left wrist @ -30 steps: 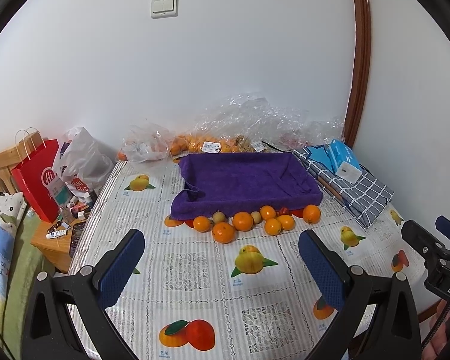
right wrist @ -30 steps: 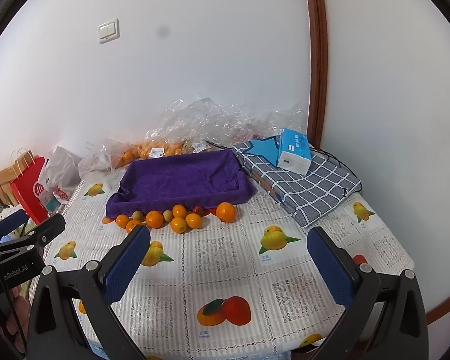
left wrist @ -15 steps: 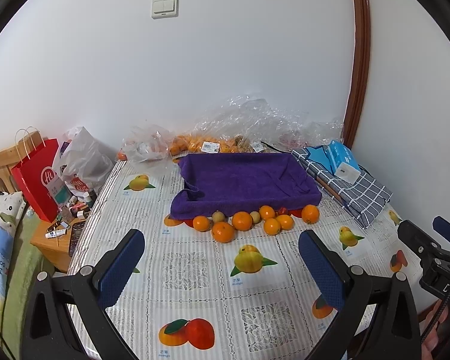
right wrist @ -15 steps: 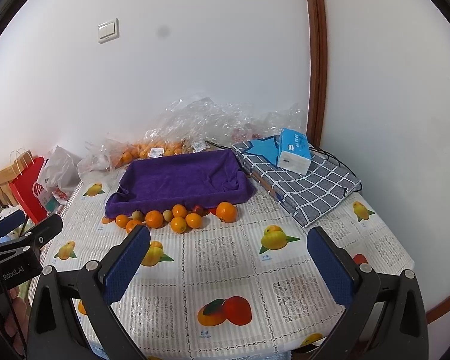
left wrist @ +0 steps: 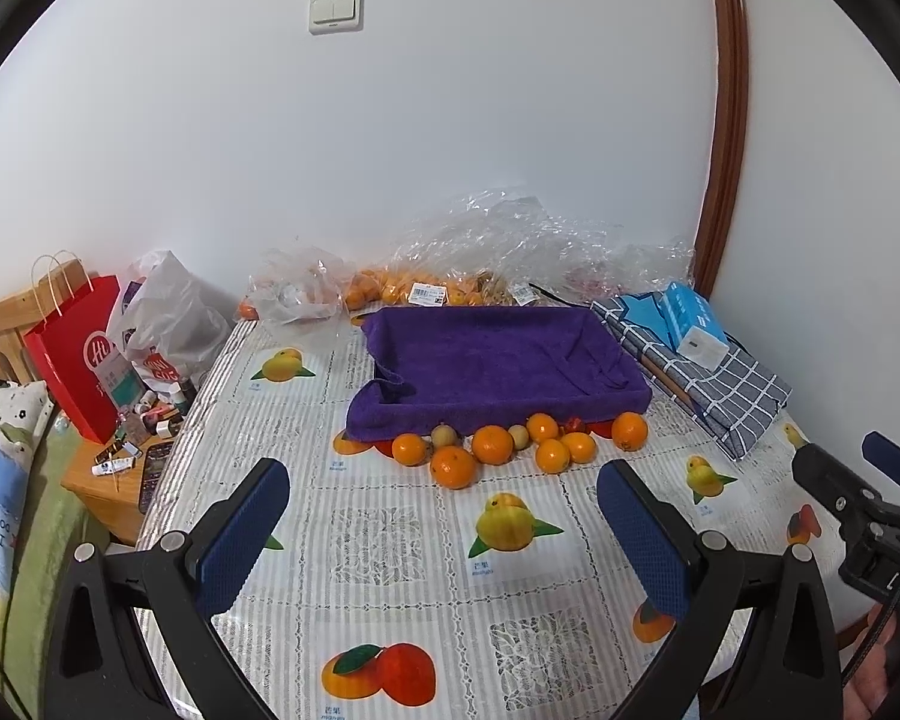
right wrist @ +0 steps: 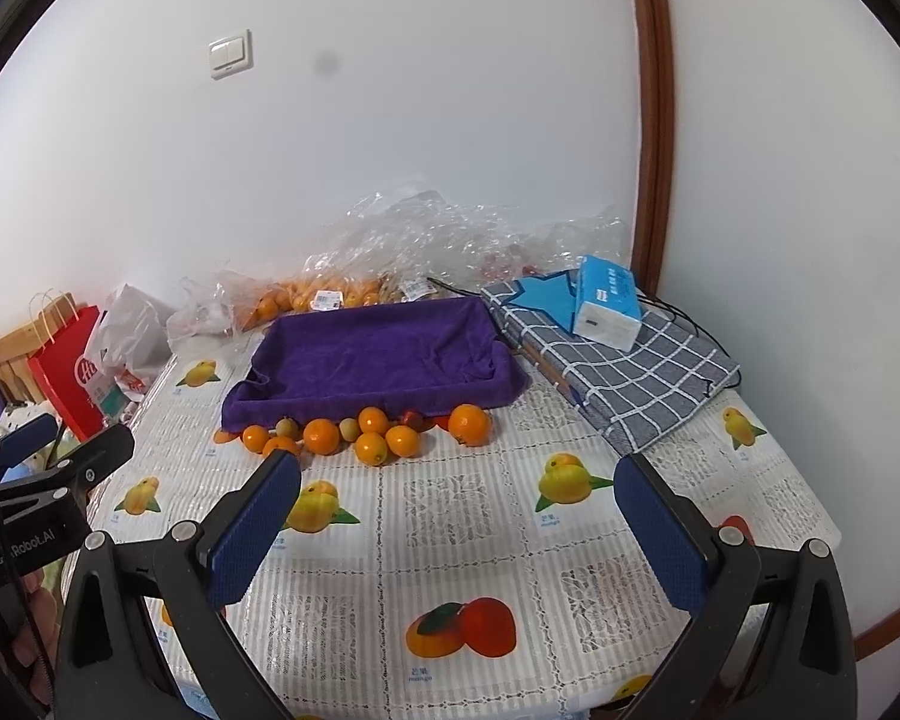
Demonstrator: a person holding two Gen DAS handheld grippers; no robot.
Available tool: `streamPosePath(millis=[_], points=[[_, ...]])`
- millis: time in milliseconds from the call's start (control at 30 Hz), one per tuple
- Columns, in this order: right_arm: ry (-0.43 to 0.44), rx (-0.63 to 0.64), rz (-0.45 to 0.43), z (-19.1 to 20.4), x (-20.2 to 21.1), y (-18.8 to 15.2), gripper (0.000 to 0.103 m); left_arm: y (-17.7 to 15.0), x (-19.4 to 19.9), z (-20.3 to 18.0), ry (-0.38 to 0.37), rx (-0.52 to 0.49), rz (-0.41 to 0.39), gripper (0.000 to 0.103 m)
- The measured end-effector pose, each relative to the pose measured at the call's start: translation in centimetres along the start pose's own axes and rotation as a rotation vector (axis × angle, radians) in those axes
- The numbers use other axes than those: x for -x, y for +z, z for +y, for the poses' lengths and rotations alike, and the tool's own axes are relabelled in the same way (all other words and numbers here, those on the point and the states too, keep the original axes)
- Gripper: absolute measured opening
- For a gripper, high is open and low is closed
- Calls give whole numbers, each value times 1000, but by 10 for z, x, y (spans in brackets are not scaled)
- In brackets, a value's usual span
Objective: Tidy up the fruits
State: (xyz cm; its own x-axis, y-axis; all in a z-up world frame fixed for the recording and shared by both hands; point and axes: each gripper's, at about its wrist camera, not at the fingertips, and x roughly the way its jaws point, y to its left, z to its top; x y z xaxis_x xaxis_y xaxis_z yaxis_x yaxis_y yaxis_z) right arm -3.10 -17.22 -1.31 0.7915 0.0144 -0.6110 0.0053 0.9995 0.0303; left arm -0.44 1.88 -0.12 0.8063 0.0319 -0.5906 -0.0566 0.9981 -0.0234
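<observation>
Both the left gripper (left wrist: 444,516) and the right gripper (right wrist: 459,504) hang above the fruit-print tablecloth (left wrist: 390,546) with blue-padded fingers spread wide and nothing between them. The oranges (left wrist: 492,444) and a few small pale-brown fruits lie in a loose row on the cloth, touching the near edge of the purple towel-lined tray (left wrist: 498,360), which holds no fruit. Lettering reading "GenRobot.AI" marks the left gripper's body in the right wrist view, a red paper bag (left wrist: 81,360) carries a white round logo, and bagged oranges (left wrist: 402,291) behind the tray bear white barcode labels too small to read.
</observation>
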Motion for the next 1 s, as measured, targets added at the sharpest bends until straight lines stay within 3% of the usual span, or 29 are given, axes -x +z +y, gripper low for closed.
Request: streamPosePath(millis=[433,533,767,1000], points=[[15,32,93,4,-74,-9,101,-9,-72,16,15,-12,60,102],[9,28,126,0,-102,-14,95,-16,-95,25,8,-19,86,102],[28,-9,228,-17,-175,-25,68,-33,-157,51,-14,38,203,96],[57,-43,218,-25,-229,-16,66,-45,-194,63,-86,75,238,91]])
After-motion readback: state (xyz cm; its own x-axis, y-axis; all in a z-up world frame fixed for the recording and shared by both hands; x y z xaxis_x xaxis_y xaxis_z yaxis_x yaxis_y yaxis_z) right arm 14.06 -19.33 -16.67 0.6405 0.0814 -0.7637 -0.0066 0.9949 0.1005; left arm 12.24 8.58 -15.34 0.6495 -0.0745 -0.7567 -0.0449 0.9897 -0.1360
